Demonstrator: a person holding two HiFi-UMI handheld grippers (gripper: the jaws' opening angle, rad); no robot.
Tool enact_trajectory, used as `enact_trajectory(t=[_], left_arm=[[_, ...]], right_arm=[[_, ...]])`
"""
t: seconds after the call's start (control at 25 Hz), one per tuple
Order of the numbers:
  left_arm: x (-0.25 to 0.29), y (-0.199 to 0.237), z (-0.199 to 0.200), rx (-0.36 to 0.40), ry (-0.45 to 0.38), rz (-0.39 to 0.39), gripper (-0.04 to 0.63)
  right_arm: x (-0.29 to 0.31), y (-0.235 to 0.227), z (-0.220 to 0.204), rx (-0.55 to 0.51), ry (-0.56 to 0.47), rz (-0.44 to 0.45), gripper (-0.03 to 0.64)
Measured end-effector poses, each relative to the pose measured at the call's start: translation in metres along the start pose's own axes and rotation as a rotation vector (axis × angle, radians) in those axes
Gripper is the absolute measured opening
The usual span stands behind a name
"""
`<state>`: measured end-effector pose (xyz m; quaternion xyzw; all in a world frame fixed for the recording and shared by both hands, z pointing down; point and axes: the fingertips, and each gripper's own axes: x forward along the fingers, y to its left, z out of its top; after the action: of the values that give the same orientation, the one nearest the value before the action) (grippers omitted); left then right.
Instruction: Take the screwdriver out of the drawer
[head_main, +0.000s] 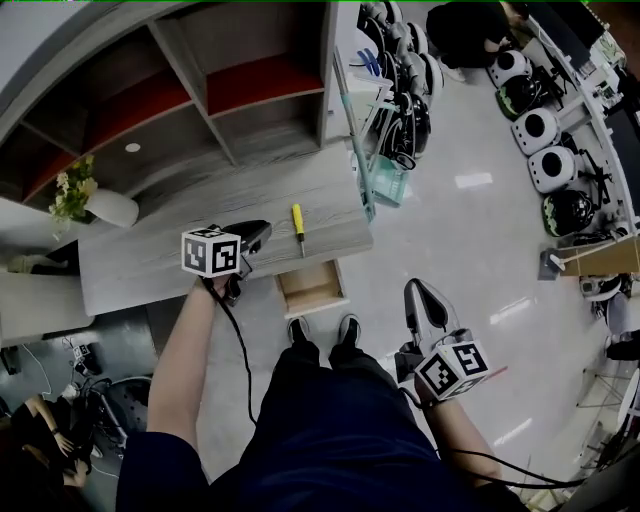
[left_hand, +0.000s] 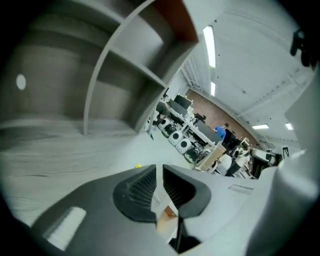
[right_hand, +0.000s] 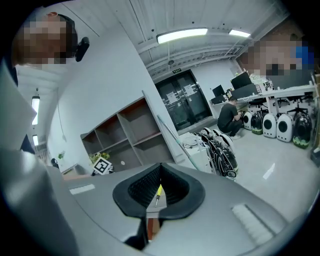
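Desk (head_main: 170, 255): grey wood top. Drawer (head_main: 312, 290) stands open at its 6 o'clock edge, showing bare wood inside. Left tool (head_main: 258, 232), at the screwdriver's 9 o'clock: jaws a narrow slit apart, empty. Right tool (head_main: 415, 292), at the drawer's 4 o'clock: tips together, empty. Screwdriver (head_main: 298, 228) lies on the desk at the drawer's 12 o'clock, tip indistinct.

— What stands behind the wood-grain desktop (head_main: 150, 255)?
— An open shelf unit (head_main: 230, 90), some panels red; a flowering plant (head_main: 72, 190) in a white pot (head_main: 112, 208) sits at the desktop's left end.
— And on the floor (head_main: 470, 250)?
— White rounded machines (head_main: 540, 130) in a row; a strip light (right_hand: 182, 35) overhead.
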<state>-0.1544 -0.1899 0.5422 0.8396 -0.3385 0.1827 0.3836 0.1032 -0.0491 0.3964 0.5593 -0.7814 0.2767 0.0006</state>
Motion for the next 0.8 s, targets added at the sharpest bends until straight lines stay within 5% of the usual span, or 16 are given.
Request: enact_trajectory(t=[0.28,0.52,0.8], left_arm=[[-0.096,-0.071,0.045,0.219,-0.336,0.265,0.026],[-0.148,-0.142,0.051,0.281,-0.526,0.356,0.026],[-0.188,-0.199,0.082,0.374,-0.684,0.376,0.026]], right_arm=[[0.021,-0.003,0.035,-0.1,-0.05,0.032,0.006],[0.034,0.018,0.062,-0.238,-0.085,0.086,0.006],[0.034,0.033,0.083,-0.347,-0.148,0.129,0.006]])
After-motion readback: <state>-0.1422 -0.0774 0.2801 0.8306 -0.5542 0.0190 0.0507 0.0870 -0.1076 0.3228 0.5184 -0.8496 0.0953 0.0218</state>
